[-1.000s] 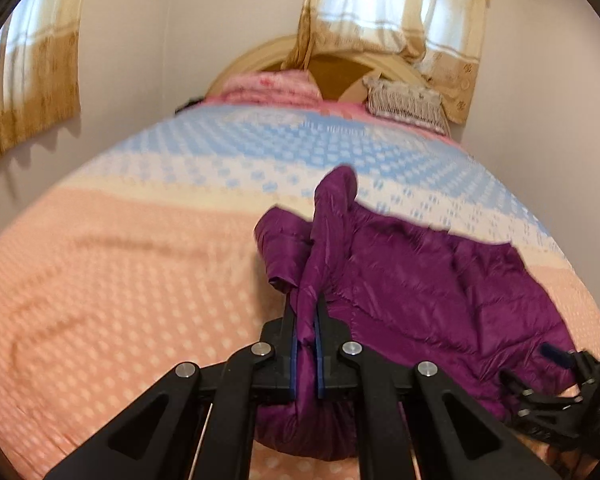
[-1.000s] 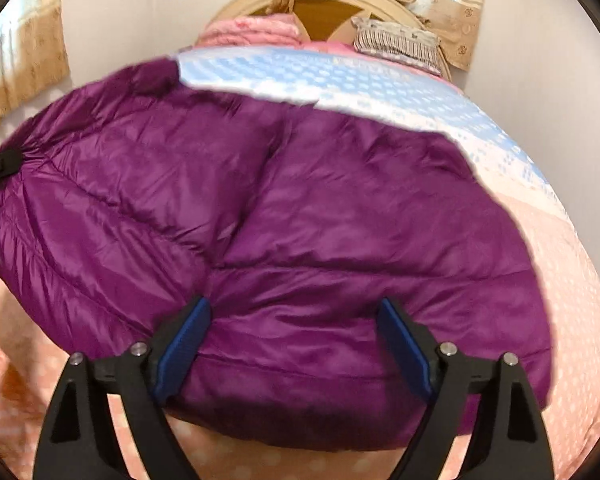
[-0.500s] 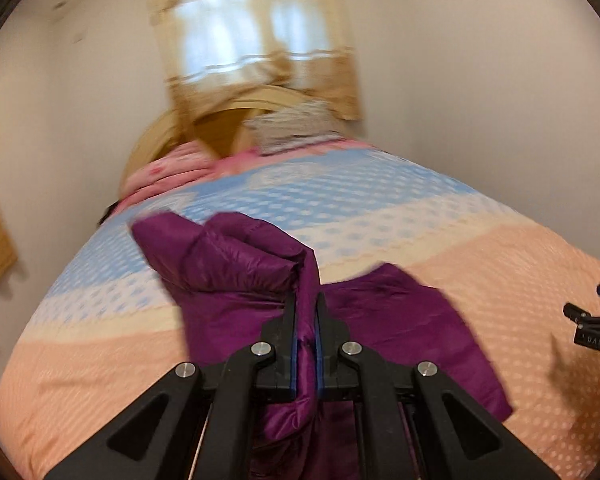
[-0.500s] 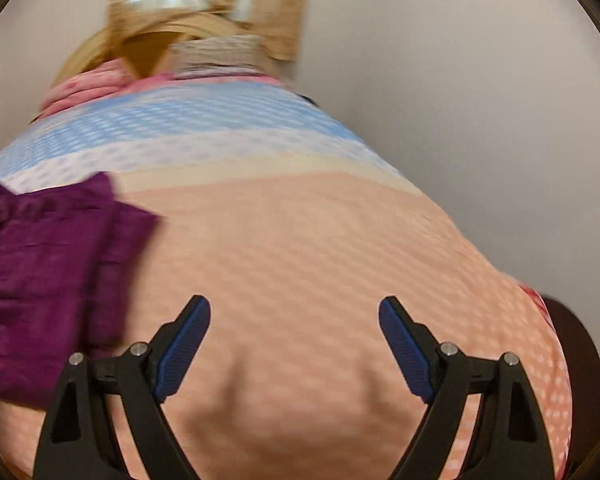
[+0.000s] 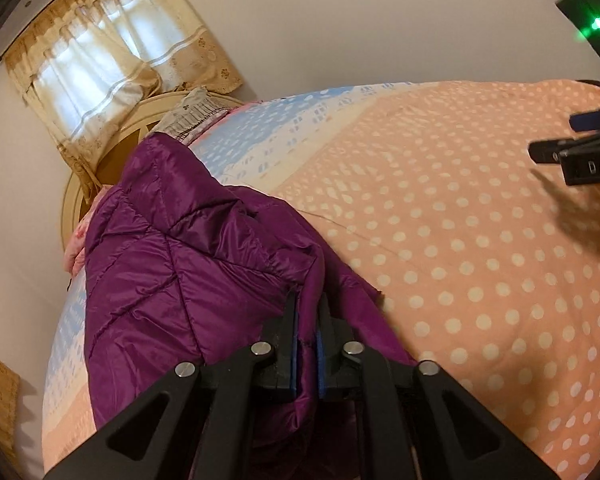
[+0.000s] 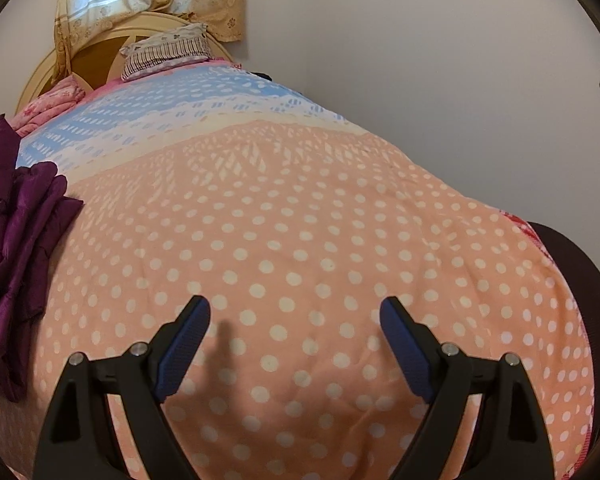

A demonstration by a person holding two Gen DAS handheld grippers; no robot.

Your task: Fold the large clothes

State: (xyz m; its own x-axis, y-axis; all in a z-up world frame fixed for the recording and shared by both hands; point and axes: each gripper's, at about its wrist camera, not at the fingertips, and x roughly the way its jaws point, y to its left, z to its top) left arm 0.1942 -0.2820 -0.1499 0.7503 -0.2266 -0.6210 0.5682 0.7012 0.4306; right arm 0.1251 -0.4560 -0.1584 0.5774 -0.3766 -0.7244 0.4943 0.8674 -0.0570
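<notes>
Purple jacket (image 5: 172,280): an edge pinched between the closed left gripper (image 5: 307,344), now carried leftward off mid-bed. Right gripper (image 6: 294,344) hangs wide open, empty, over bare polka-dot bedspread (image 6: 320,220). Jacket bunched, probably being repositioned before folding.

Purple quilted jacket (image 5: 172,264) — bunched, lifted off bedspread.

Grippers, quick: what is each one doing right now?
Left gripper: shut on the purple jacket.
Right gripper: open, empty, above the bedspread.
</notes>
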